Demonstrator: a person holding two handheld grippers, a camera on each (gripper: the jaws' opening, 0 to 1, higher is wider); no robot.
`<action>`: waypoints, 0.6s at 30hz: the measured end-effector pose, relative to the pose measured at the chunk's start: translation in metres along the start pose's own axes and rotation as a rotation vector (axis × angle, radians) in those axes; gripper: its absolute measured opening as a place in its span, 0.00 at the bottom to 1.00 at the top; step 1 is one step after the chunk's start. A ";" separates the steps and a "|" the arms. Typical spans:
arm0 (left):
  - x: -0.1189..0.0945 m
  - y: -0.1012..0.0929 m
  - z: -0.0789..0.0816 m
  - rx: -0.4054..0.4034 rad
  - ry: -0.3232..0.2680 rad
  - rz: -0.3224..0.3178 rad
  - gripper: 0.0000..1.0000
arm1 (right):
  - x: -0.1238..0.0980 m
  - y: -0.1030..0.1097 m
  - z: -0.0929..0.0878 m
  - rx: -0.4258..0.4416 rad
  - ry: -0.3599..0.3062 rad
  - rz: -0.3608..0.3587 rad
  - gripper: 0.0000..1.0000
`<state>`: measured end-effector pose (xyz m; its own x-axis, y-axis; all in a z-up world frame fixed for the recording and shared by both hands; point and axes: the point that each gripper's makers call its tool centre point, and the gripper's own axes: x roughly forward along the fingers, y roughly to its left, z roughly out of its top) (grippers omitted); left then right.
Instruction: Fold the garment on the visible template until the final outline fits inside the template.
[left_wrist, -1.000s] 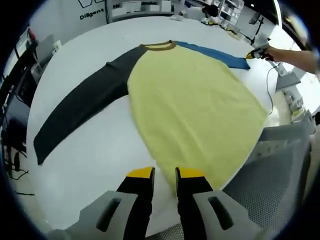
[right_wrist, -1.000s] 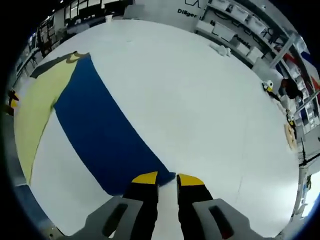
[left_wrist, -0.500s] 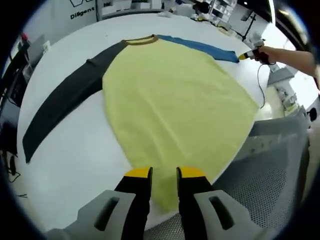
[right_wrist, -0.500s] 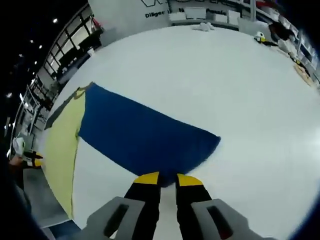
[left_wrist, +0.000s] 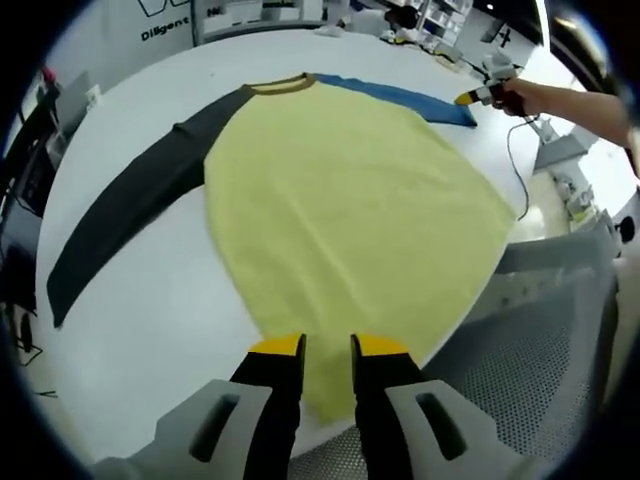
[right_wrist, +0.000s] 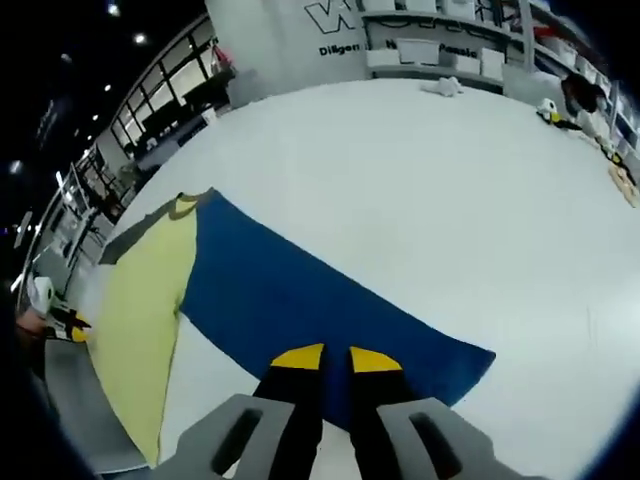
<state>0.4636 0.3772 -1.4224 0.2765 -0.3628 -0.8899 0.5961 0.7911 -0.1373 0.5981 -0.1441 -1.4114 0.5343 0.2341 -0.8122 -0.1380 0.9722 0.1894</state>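
A long-sleeved shirt lies flat on the round white table (left_wrist: 150, 300). Its yellow body (left_wrist: 340, 190) fills the middle, with a dark grey sleeve (left_wrist: 130, 200) stretched left and a blue sleeve (left_wrist: 400, 97) running far right. My left gripper (left_wrist: 328, 348) sits at the near hem, jaws almost together with yellow cloth between them. A hand holds my right gripper (left_wrist: 472, 97) at the blue sleeve's cuff. In the right gripper view, the right gripper (right_wrist: 336, 356) is shut on the near edge of the blue sleeve (right_wrist: 300, 290); the yellow body (right_wrist: 145, 300) lies to the left.
A grey mesh chair (left_wrist: 560, 370) stands against the table edge by my left gripper. A thin cable (left_wrist: 518, 170) hangs off the table's right side. Small white items (right_wrist: 440, 87) lie at the far edge, with shelves behind. My left gripper (right_wrist: 70, 322) peeks in at the far left.
The left gripper came forward over the hem, then held still. The right gripper swung round with the blue cuff, drawing the sleeve end slightly inward; its jaws look closer together now.
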 end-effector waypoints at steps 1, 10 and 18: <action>0.000 0.000 0.000 -0.002 0.001 -0.001 0.22 | -0.005 -0.007 -0.009 0.024 0.022 -0.013 0.01; 0.001 -0.003 0.001 -0.002 -0.004 -0.006 0.21 | -0.036 -0.021 -0.054 0.206 0.000 -0.039 0.10; 0.001 -0.006 0.003 0.005 -0.003 -0.009 0.21 | -0.028 -0.018 -0.050 0.408 -0.070 -0.037 0.16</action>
<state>0.4623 0.3708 -1.4211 0.2732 -0.3714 -0.8874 0.6024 0.7852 -0.1432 0.5439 -0.1688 -1.4202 0.5898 0.1856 -0.7859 0.2166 0.9012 0.3754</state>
